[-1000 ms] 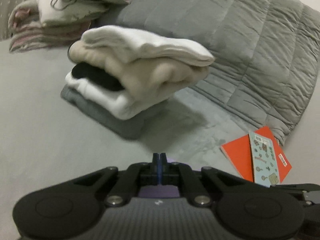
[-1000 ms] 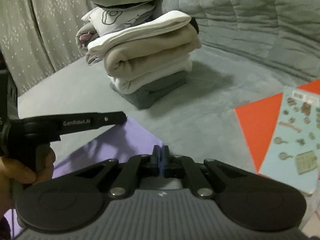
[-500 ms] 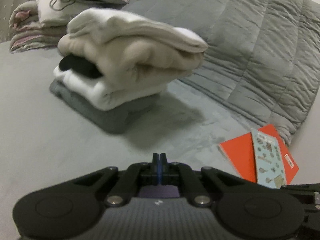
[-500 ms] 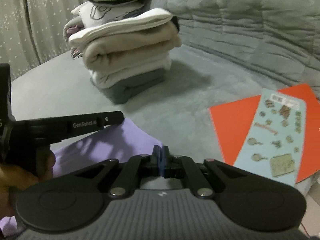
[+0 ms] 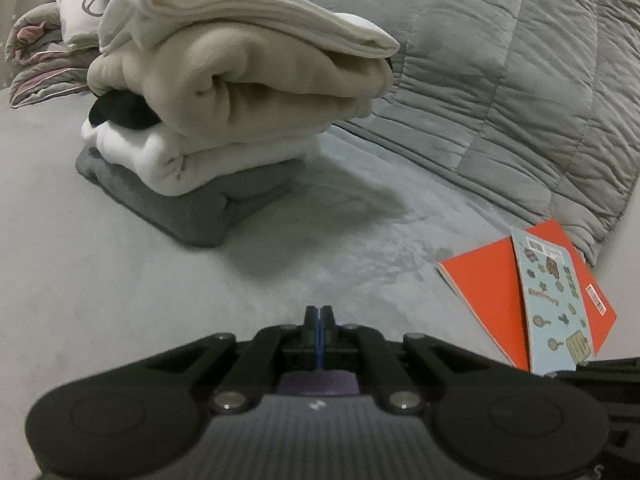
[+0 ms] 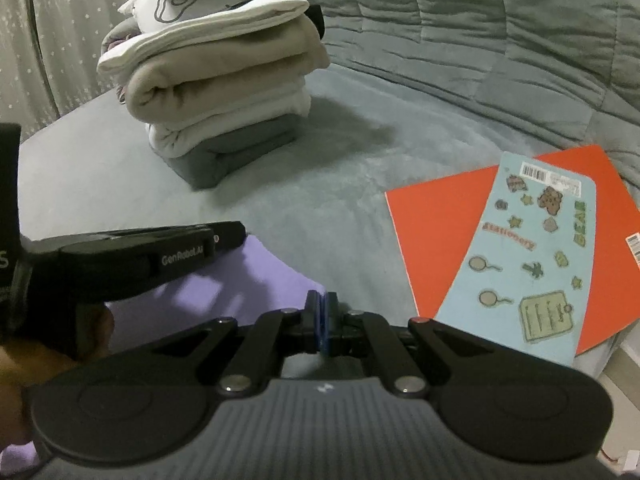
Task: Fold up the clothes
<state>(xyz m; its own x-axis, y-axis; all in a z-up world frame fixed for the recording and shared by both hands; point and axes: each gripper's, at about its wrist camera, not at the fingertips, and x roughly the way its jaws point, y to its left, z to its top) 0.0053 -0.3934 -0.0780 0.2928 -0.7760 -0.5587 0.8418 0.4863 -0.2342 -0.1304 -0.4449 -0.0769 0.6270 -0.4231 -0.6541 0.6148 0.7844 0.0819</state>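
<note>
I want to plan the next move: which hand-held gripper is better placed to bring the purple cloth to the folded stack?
Probably left. The left hand-held gripper lies directly over the purple cloth, nearer the folded stack; the right hand-held gripper sits at the cloth's edge.

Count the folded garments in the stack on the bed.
5 visible: white top, beige fleece beneath it, a black piece tucked at the left end, white fleece, and grey garment at the bottom. More may be hidden inside.
</note>
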